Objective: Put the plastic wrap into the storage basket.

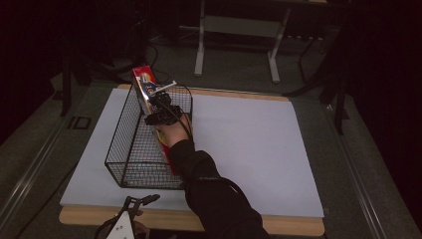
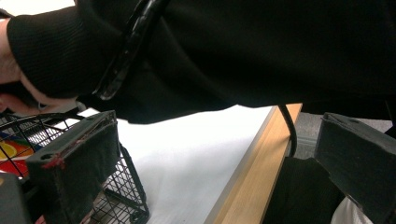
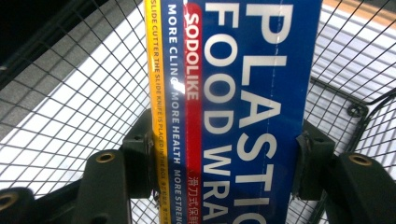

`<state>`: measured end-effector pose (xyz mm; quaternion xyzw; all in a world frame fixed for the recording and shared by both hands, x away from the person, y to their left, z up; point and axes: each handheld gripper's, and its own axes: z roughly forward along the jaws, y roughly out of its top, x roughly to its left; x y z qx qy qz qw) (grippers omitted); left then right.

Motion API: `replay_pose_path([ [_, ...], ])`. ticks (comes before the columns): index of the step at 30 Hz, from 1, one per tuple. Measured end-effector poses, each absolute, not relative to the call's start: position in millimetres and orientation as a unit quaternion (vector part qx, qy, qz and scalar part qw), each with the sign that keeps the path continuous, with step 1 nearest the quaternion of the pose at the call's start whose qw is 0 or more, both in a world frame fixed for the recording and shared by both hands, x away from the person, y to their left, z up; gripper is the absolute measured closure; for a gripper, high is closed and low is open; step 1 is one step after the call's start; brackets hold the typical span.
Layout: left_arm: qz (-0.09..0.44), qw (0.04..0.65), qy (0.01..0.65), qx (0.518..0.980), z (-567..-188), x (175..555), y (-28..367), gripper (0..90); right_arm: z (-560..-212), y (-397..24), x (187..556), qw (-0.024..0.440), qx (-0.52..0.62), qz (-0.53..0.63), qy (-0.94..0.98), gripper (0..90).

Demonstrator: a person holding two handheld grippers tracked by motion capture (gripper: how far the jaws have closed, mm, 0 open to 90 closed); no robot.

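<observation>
Counter (image 1: 293, 225): wooden top, its light edge visible along my near side and at the far rim.
Cover (image 1: 249, 149): a white sheet (image 2: 187, 163) lying flat over nearly the whole counter, leaving a strip of bare wood in front of me.
On the sheet: one black wire basket (image 1: 130, 149), standing upright on the left part, its long side running away from me.
Basket corner (image 2: 133, 205): rests on the white sheet, near the wooden edge.
Floor (image 1: 234, 69): grey, around the counter.
</observation>
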<state>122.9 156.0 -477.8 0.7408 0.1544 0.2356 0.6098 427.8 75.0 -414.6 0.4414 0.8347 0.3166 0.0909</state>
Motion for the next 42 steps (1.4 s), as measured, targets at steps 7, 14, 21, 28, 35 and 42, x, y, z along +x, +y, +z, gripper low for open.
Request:
replay_pose_path([
  [7, 0.235, 0.611, 0.153, 0.74, -477, 123, 157, 0.7, -430, 85, 431, 0.09, 0.445, 0.301, 0.839, 38.9],
  [14, 0.234, 0.61, 0.151, 0.742, -477, 122, 156, 0.7, -431, 86, 431, 0.095, 0.442, 0.303, 0.839, 37.5],
  [21, 0.234, 0.608, 0.152, 0.743, -478, 123, 155, 0.7, -431, 82, 430, 0.073, 0.43, 0.309, 0.845, 26.1],
  [28, 0.235, 0.607, 0.152, 0.744, -478, 122, 155, 0.7, -425, 69, 423, 0.055, 0.42, 0.339, 0.84, 12.4],
  [35, 0.233, 0.607, 0.153, 0.744, -478, 123, 154, 0.7, -412, 51, 413, 0.08, 0.373, 0.363, 0.85, 12.3],
  [42, 0.232, 0.605, 0.155, 0.746, -479, 124, 153, 0.6, -395, 23, 407, 0.096, 0.336, 0.397, 0.849, 13.3],
])
